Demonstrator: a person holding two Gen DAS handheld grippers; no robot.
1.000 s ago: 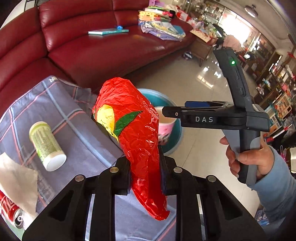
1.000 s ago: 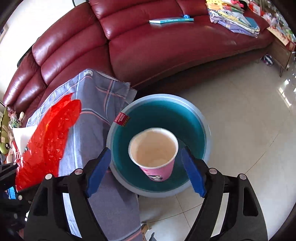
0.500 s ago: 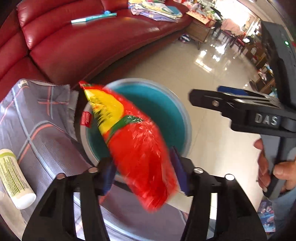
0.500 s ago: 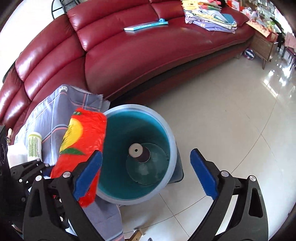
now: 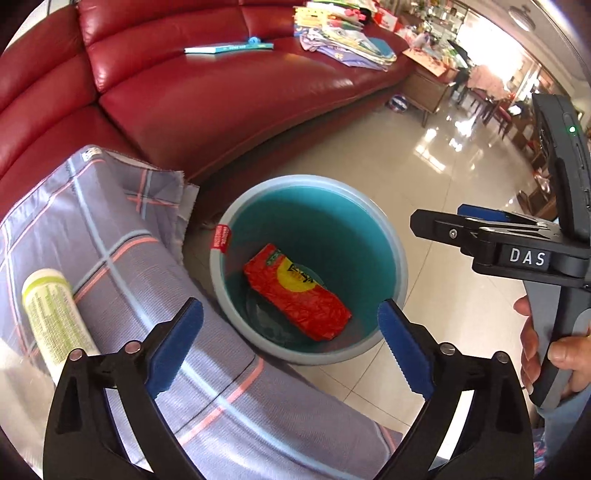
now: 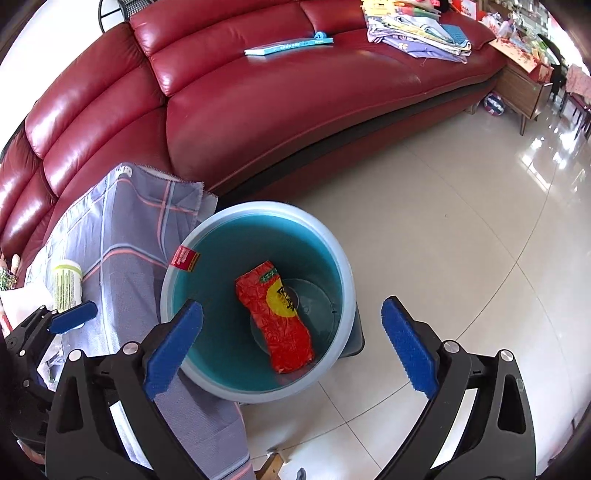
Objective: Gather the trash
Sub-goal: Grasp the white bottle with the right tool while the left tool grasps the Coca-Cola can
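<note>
A red snack wrapper (image 5: 295, 291) (image 6: 277, 317) lies flat on the floor of the teal bucket (image 5: 400, 258) (image 6: 347, 280), apart from both grippers. My left gripper (image 5: 290, 306) hangs above the bucket's near rim, its jaws opening wide with nothing between the pads; its blue pad (image 6: 74, 317) shows at the left of the right wrist view. My right gripper (image 6: 291, 306) is open over the bucket and holds nothing; a hand holds it at the right (image 5: 461, 221). A white bottle with a green label (image 5: 51, 321) (image 6: 66, 284) lies on the plaid cloth (image 5: 110, 229).
A red leather sofa (image 6: 295, 110) runs behind the bucket, with a teal book (image 6: 288, 46) and a pile of clothes (image 6: 417, 33) on it. Shiny tiled floor (image 6: 461, 240) spreads to the right. White paper (image 5: 14, 387) lies at the cloth's left edge.
The left gripper's jaws spread and the red wrapper dropped from them into the bucket. The right gripper widened, and the pink paper cup between its fingers is gone from view.
</note>
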